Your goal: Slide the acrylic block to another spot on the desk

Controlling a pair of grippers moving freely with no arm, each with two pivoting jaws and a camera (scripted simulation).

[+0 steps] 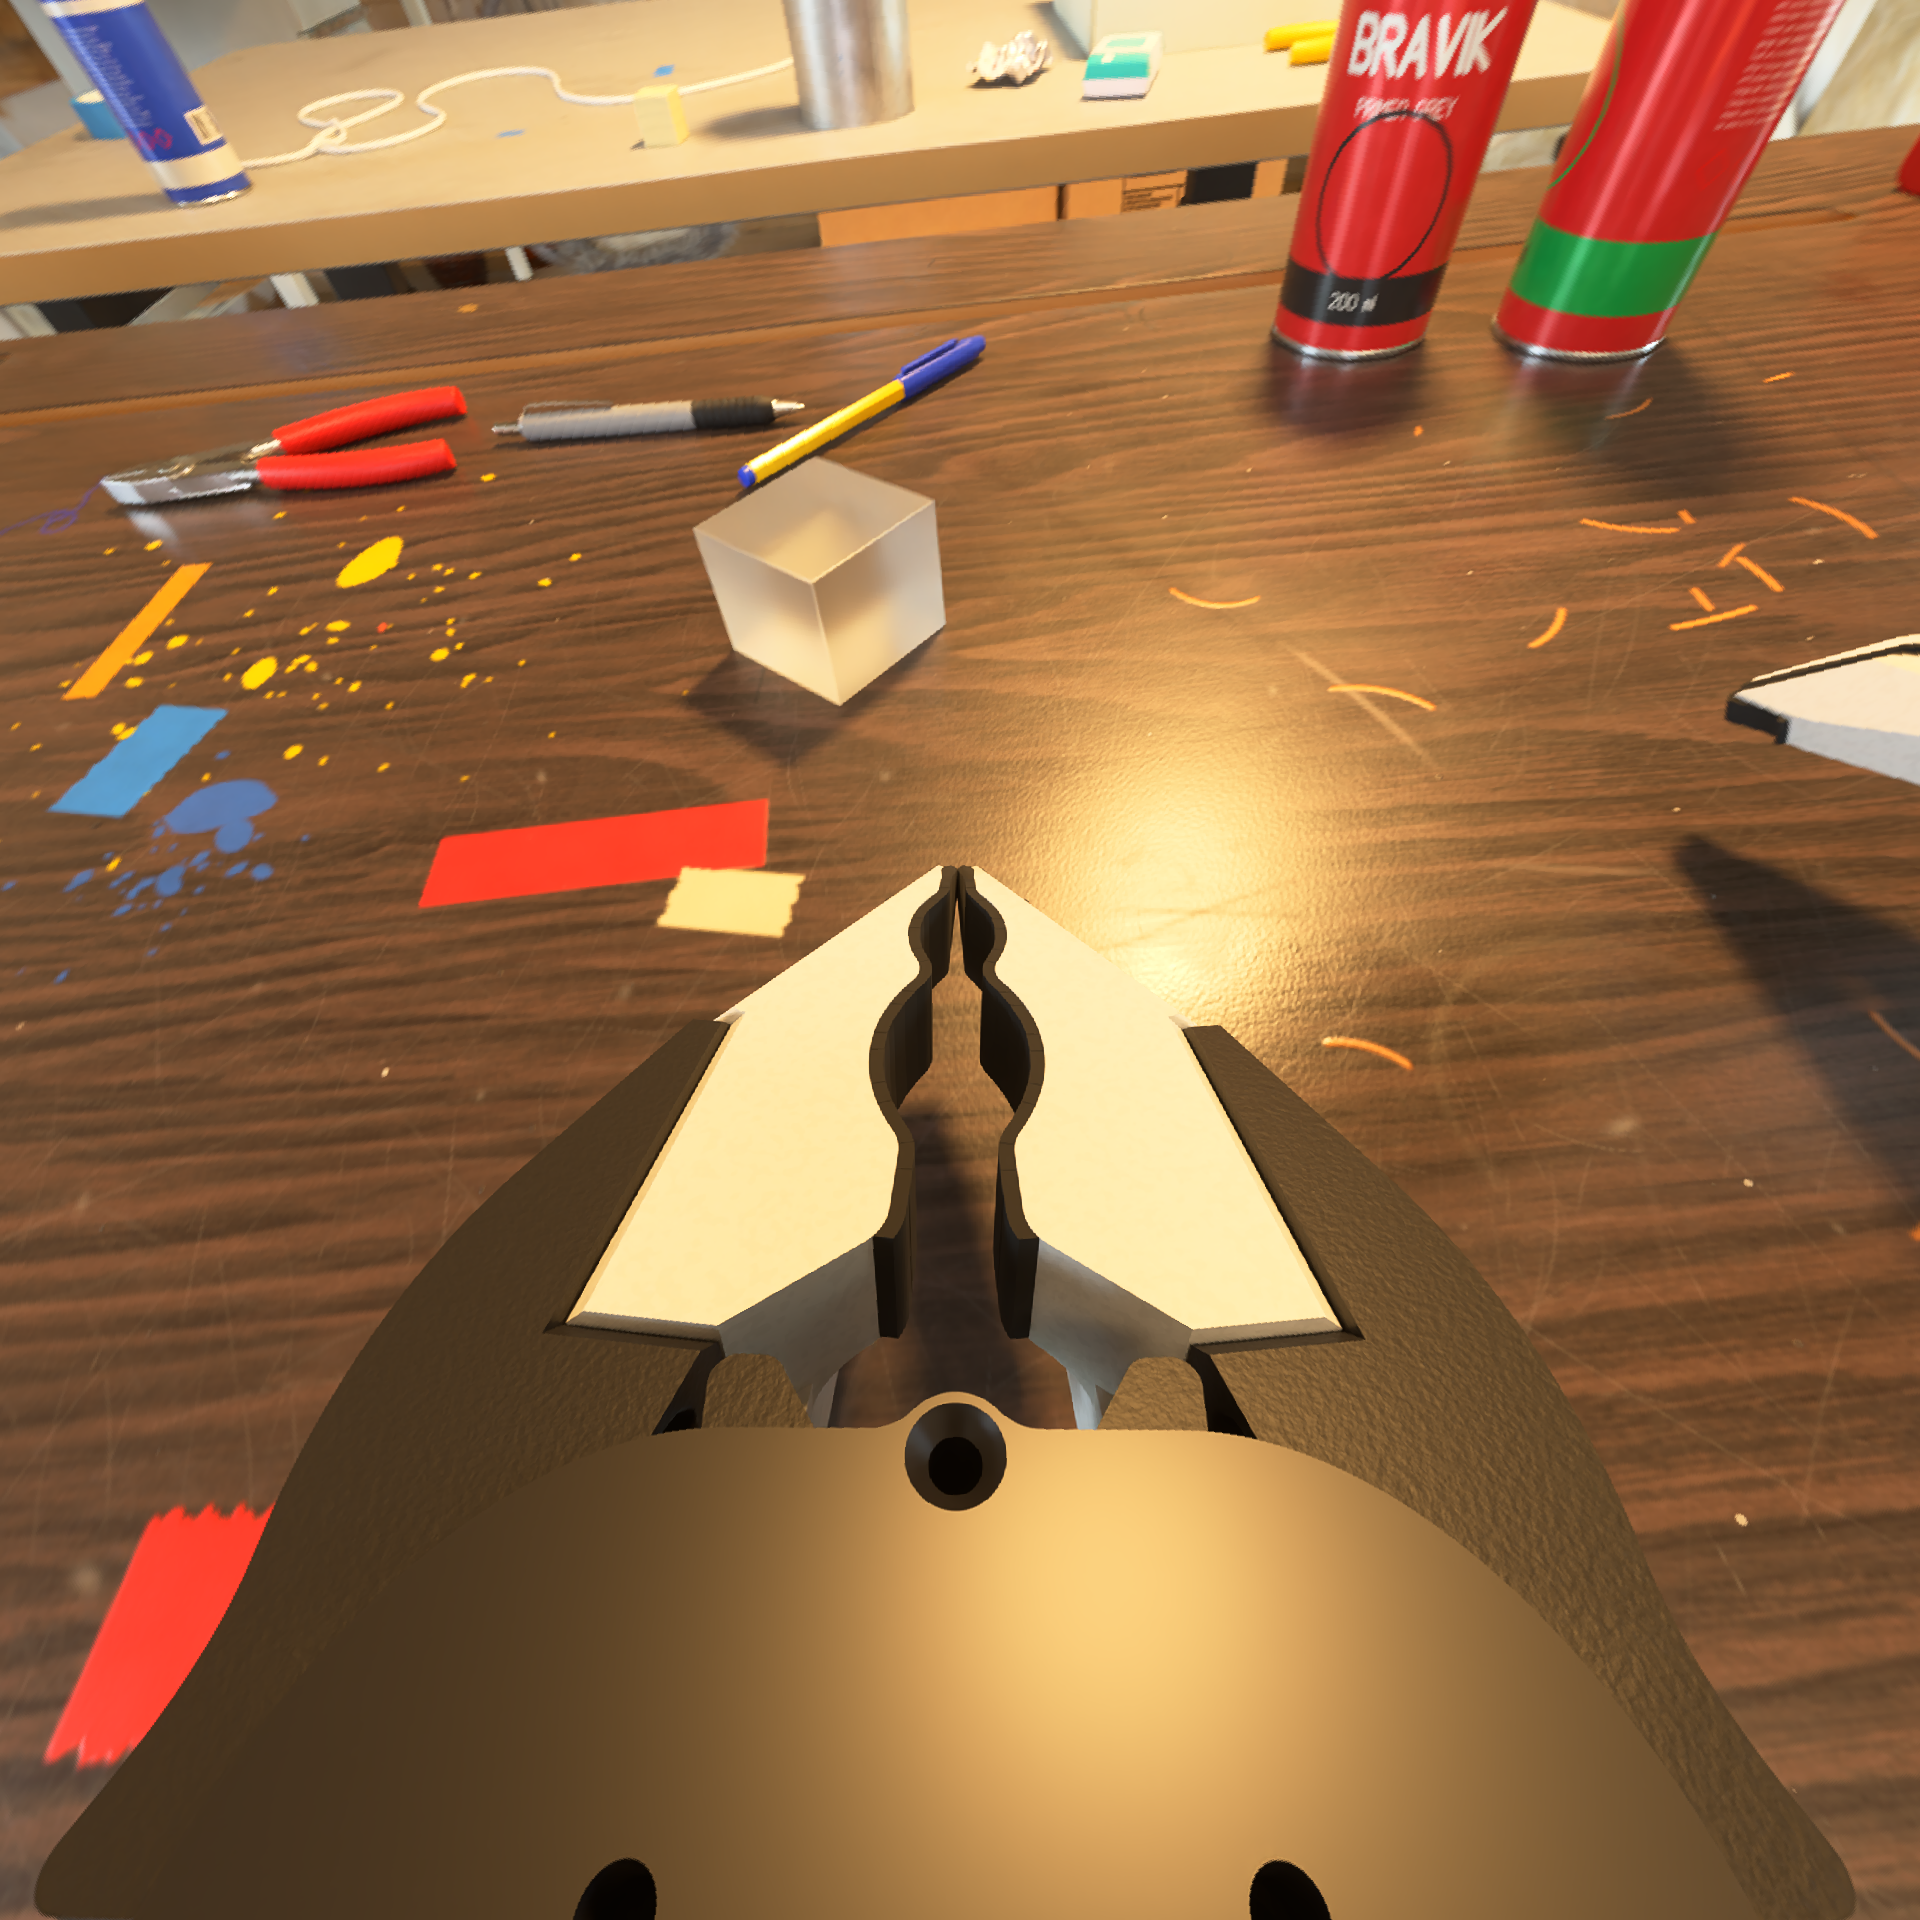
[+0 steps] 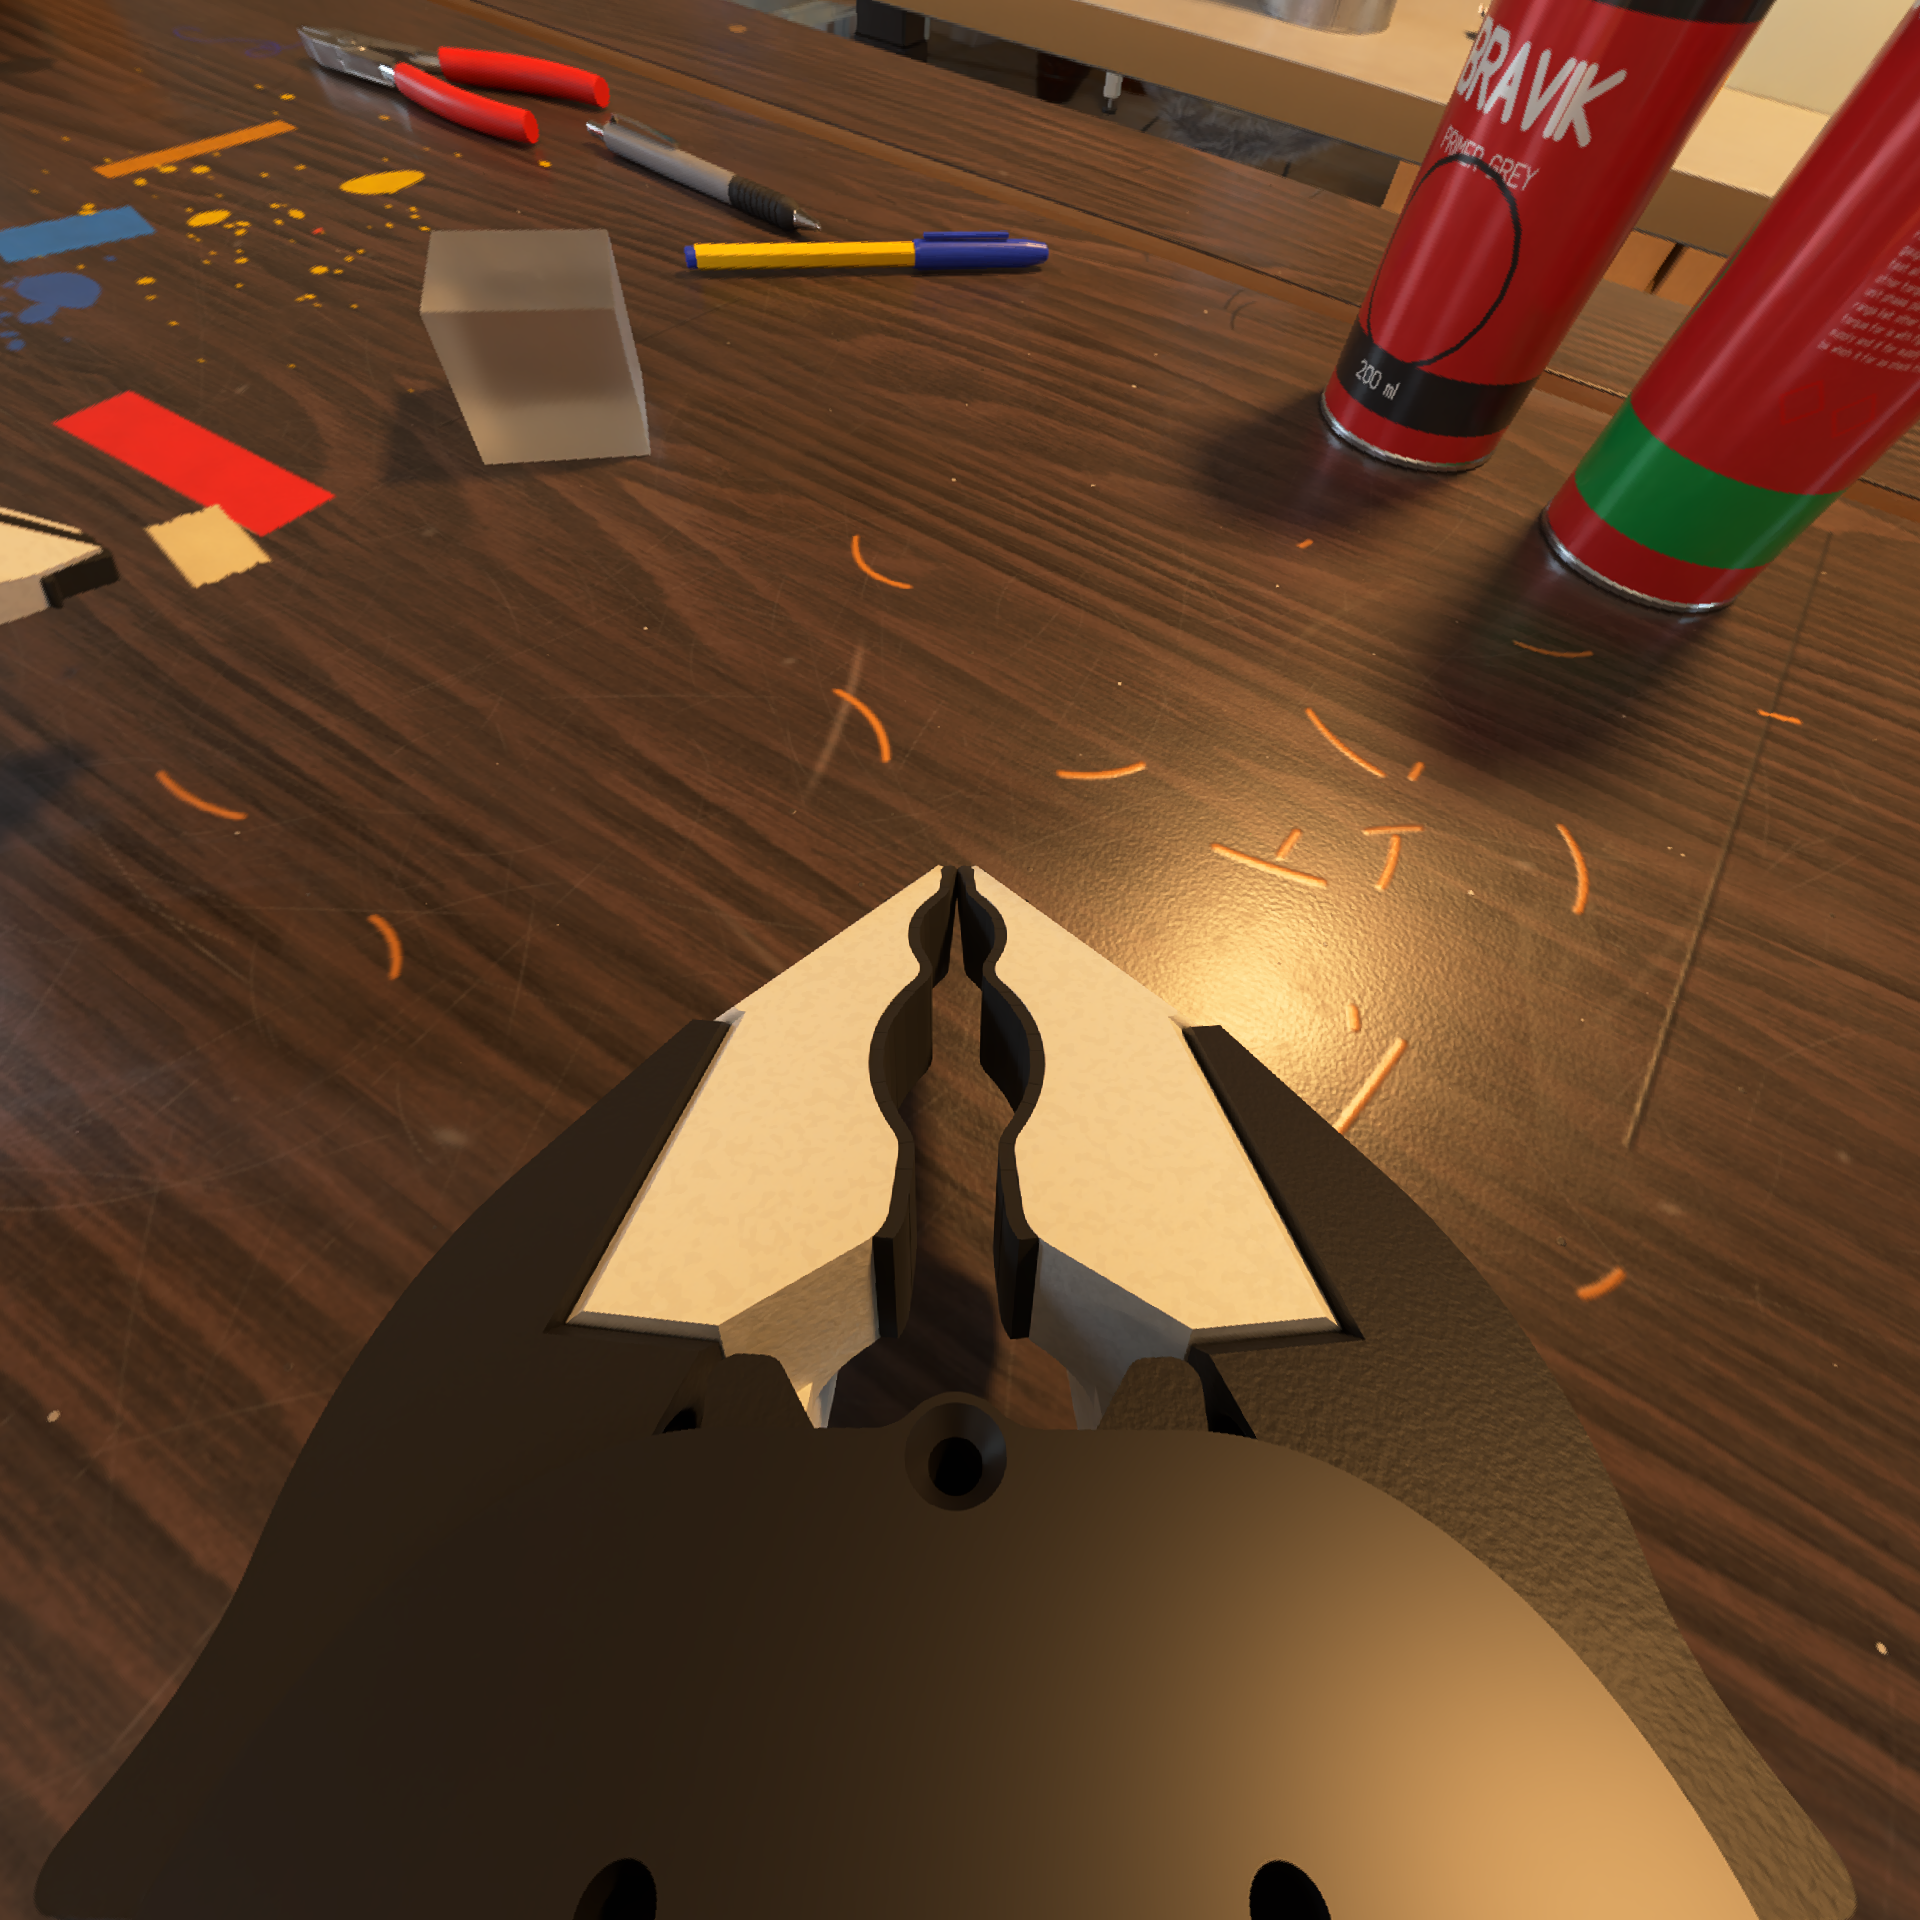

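Note:
A frosted clear acrylic block [image 1: 826, 577] stands on the dark wooden desk [image 1: 1247, 935], ahead and slightly left of my left gripper [image 1: 956, 873], which is shut and empty with a stretch of bare desk between them. In the right wrist view the block [image 2: 535, 343] sits at the upper left, far from my right gripper [image 2: 956, 873], which is also shut and empty. The tip of the right gripper shows at the left wrist view's right edge [image 1: 1829, 717]. The tip of the left gripper shows at the right wrist view's left edge [image 2: 47, 566].
Behind the block lie a yellow and blue pen [image 1: 862, 410], a grey pen [image 1: 644, 418] and red-handled pliers [image 1: 301, 452]. Two red spray cans [image 1: 1382, 177] [image 1: 1652, 187] stand at the back right. Tape strips, such as a red one [image 1: 597, 852], and paint spatter [image 1: 312, 644] mark the desk's left.

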